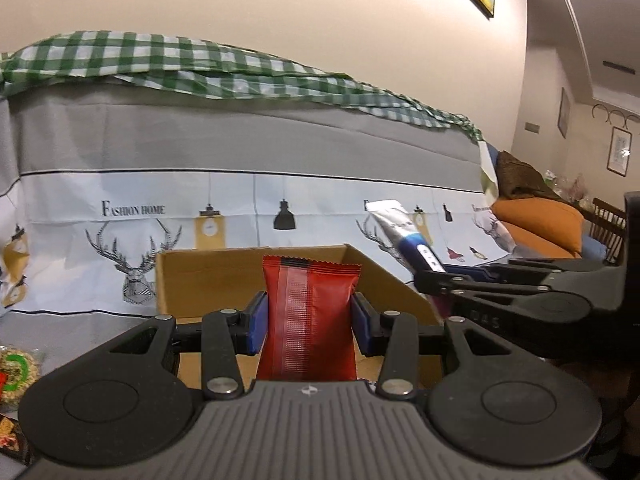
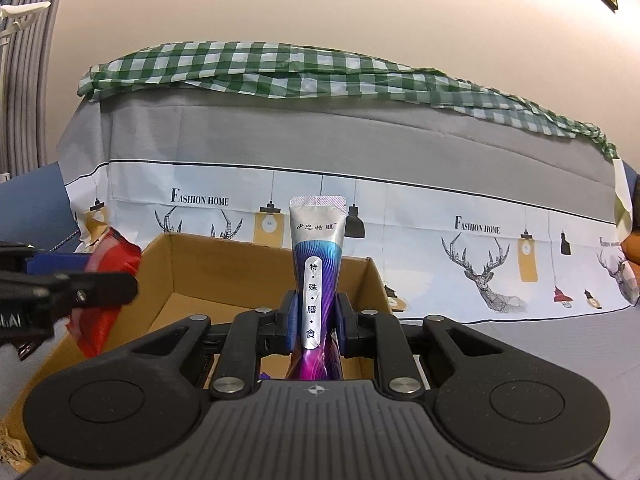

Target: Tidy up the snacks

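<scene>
The left gripper (image 1: 309, 322) fills the near edge of the left wrist view, its jaws clamped on a red snack packet (image 1: 310, 316) that stands upright between the blue pads (image 1: 256, 326), crimped top edge uppermost. Just behind it, from about 10 to 2 o'clock of the packet, sits an open cardboard box (image 1: 208, 280) on the tabletop (image 1: 80, 328), which is covered with a grey cloth. At 9 o'clock, at the frame's edge, other snack packets (image 1: 14, 376) lie on that cloth. At 2 o'clock the right gripper (image 1: 434, 276) reaches in from the right side, holding a silver and blue tube-shaped sachet (image 1: 404, 236) tilted up and to the left.

In the right wrist view the right gripper's jaws are clamped narrowly on the sachet, which stands upright with a white strip of printed characters down its front and a purple lower part. The box lies directly behind and below it, its inside bare where visible. At 9 o'clock the left gripper comes in with the red packet over the box's left wall.

Farther off, a printed sheet (image 2: 460, 248) with deer heads, lamps and the words "Fashion Home" hangs across the background, a green checked cloth (image 2: 280, 76) draped along its top. Beyond is a pale wall (image 2: 320, 8).
</scene>
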